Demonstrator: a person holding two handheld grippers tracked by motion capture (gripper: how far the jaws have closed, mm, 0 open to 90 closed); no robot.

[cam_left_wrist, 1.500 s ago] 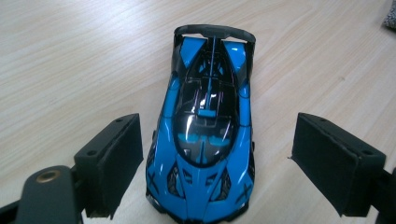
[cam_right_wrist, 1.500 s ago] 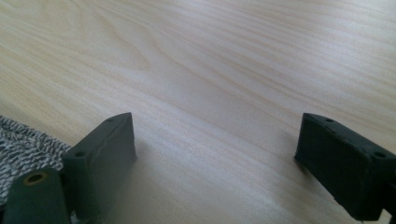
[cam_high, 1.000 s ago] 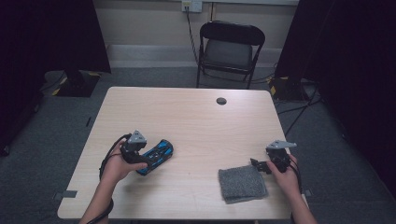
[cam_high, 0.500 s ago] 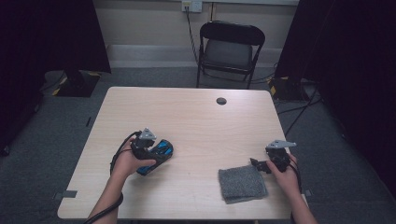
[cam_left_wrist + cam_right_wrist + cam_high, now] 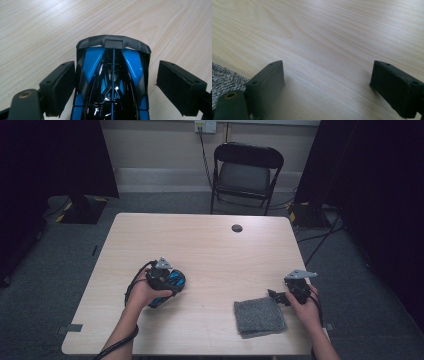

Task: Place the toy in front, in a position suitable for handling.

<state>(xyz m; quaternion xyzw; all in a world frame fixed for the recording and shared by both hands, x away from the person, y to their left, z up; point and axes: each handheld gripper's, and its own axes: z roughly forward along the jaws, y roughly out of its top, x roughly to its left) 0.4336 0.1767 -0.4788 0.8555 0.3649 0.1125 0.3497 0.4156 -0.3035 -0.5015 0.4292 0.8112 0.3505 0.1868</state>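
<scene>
A glossy blue and black toy car with a matte dark spoiler (image 5: 112,82) is seen lying on the pale wooden table (image 5: 210,245), well to the left of the grey knitted cloth (image 5: 259,316) that is spread flat near the table's front edge. The left gripper (image 5: 113,90) is placed over the car with its jaws wide apart, one on each side of the body; the left pad (image 5: 61,86) sits touching or just beside the flank, while a clear gap is left at the other pad, so the car is judged straddled but not yet clamped. The right gripper (image 5: 329,87) is held just to the right of the cloth, its jaws spread wide over bare wood and nothing held between them. The work is judged to be at its beginning: the approach to the car is made, while the closing, lifting and carrying, perhaps toward the cloth, are left to be done.
</scene>
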